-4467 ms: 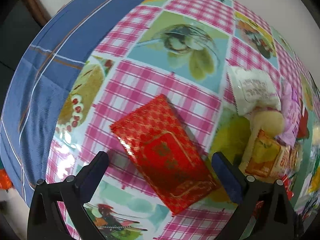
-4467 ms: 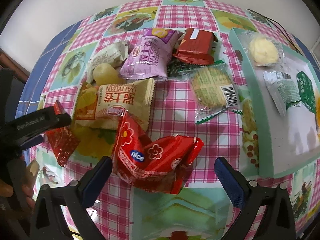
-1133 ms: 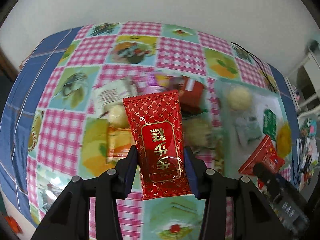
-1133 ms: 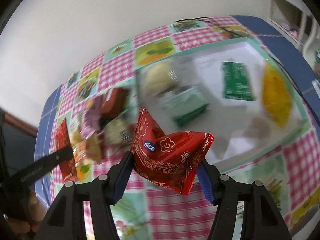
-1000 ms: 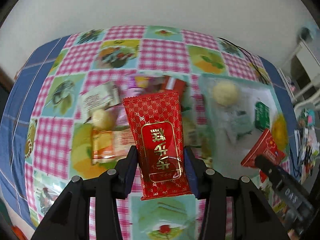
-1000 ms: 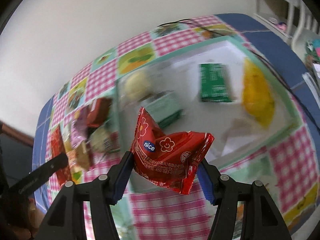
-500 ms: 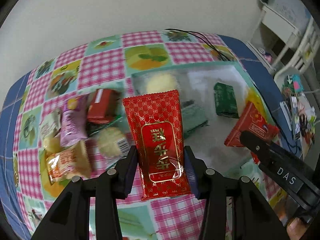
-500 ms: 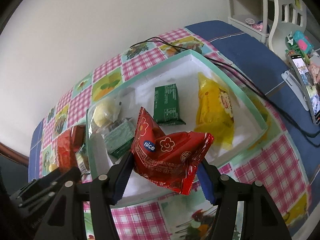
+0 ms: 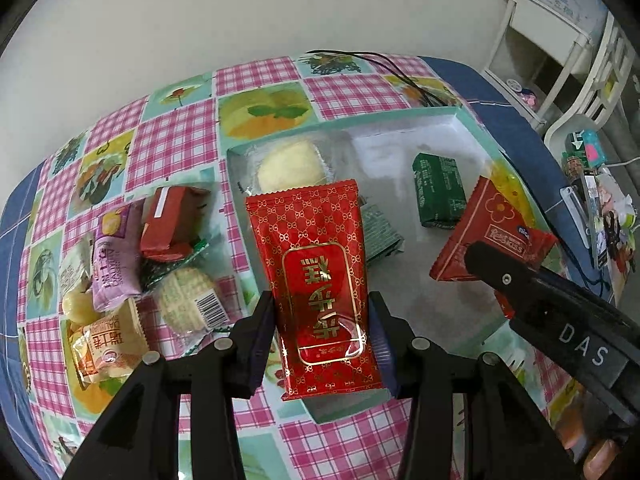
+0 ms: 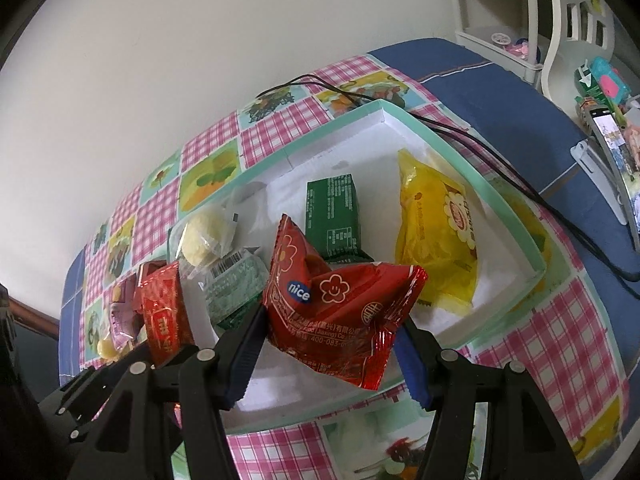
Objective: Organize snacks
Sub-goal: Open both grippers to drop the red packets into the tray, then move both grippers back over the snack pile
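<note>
My left gripper [image 9: 322, 340] is shut on a flat red packet with gold print [image 9: 316, 276], held above the near left part of a white tray with a mint-green rim [image 9: 404, 114]. My right gripper [image 10: 332, 354] is shut on a crumpled red "nice" snack bag [image 10: 340, 304], held over the tray's [image 10: 476, 168] near edge. The bag also shows in the left wrist view [image 9: 488, 232], over the tray's right side. Inside the tray lie a green packet [image 10: 332, 216], a yellow bag [image 10: 436, 236], a round pale bun [image 10: 204, 236] and a pale green wrapped snack [image 10: 234, 288].
A pile of loose snacks lies left of the tray on the checked tablecloth: a purple packet [image 9: 112, 258], a dark red box [image 9: 172, 224], a round cracker pack [image 9: 188, 300] and an orange packet [image 9: 106, 350]. A black cable [image 10: 460, 136] runs past the tray's far right side. White furniture [image 9: 560, 48] stands beyond the table.
Both grippers closed on their red packets, lifted them off the table and carried them right, from the snack pile to above the tray.
</note>
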